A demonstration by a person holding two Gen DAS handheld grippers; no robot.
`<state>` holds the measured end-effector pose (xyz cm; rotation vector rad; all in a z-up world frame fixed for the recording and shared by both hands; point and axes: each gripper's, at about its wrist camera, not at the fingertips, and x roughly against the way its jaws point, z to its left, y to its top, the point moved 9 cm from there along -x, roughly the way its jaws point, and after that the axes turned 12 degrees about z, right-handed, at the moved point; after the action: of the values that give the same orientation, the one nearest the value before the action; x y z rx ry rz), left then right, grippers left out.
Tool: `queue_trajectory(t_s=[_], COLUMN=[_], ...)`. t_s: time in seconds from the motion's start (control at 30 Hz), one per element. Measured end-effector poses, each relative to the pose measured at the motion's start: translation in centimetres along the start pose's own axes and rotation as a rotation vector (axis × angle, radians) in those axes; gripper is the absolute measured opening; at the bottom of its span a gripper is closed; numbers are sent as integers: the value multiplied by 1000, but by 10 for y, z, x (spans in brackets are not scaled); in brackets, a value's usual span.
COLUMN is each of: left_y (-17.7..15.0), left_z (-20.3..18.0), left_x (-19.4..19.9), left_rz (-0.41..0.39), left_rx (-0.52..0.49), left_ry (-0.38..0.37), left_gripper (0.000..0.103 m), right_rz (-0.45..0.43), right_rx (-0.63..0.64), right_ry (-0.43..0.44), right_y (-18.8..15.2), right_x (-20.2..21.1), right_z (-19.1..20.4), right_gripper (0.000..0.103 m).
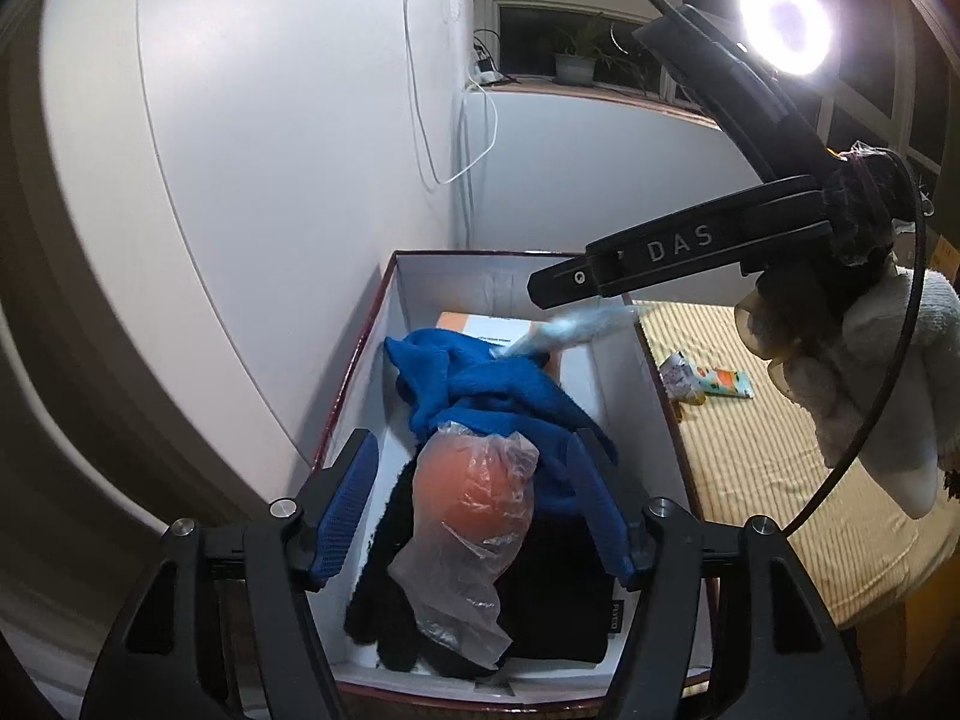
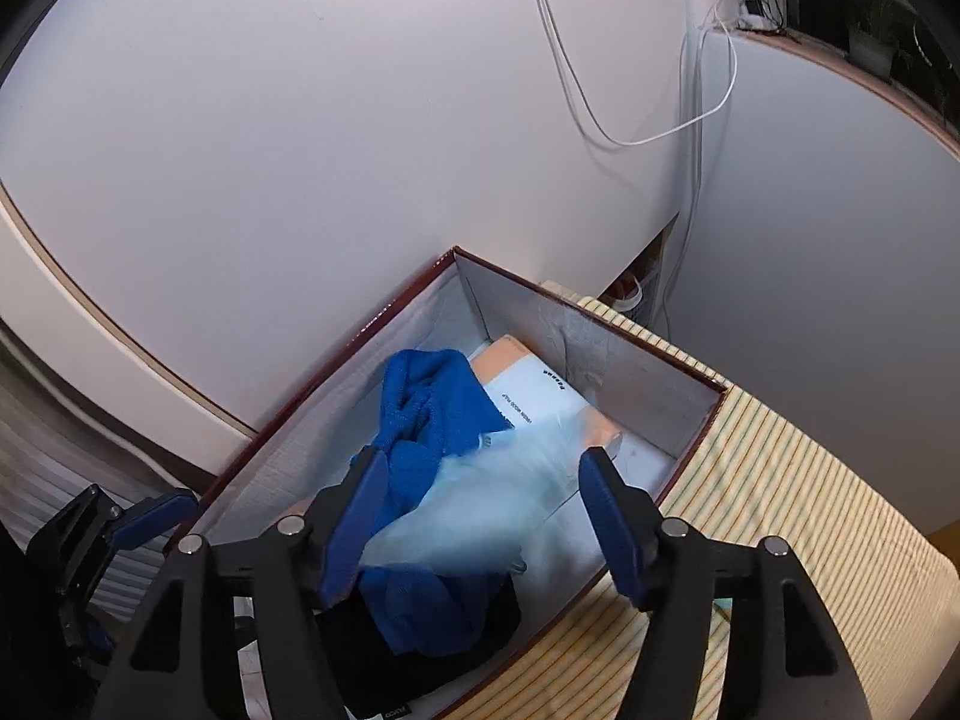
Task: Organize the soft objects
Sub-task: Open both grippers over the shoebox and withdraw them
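While my right gripper (image 2: 480, 516) hangs open over the falling pale blue item (image 2: 480, 504), the bagged orange ball (image 1: 480, 492) lies lengthwise between my open left gripper (image 1: 474, 510).

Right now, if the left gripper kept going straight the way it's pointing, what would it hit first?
Most likely the orange ball in a clear plastic bag, which lies between the open fingers of the left gripper, on top of the black and blue fabric in the box. Depth is hard to judge, so contact distance is unclear.
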<state>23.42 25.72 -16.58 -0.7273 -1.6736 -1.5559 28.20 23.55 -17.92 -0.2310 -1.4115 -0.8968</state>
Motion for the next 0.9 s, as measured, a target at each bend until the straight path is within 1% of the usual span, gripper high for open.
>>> queue_trajectory(t_s=[0.13, 0.27, 0.4, 0.53, 0.63, 0.77, 0.9], left_y=[1, 1, -3, -9, -12, -14, -15], left_z=[-3, -10, -15, -26, -37, -62, -89], left_x=[6, 13, 24, 37, 43, 45, 46], left_rz=[-9, -23, -41, -62, -71, -76, -84], left_rx=[-3, -18, -14, -6, -17, -43, -63], left_ry=[-4, -1, -15, -44, -58, -91, -129], left_gripper=[65, 65, 65, 65, 65, 65, 65], right_rz=[-21, -41, -61, -88, -113, -129, -135], right_rx=[0, -10, -26, -39, -51, -80, -111], right_ry=[6, 12, 27, 45, 35, 20, 14], right_y=[-4, -6, -18, -39, -57, -84, -108], right_x=[14, 24, 39, 61, 79, 98, 106], right_z=[-1, -7, -16, -31, -45, -72, -98], right_gripper=[67, 68, 68, 68, 68, 68, 68])
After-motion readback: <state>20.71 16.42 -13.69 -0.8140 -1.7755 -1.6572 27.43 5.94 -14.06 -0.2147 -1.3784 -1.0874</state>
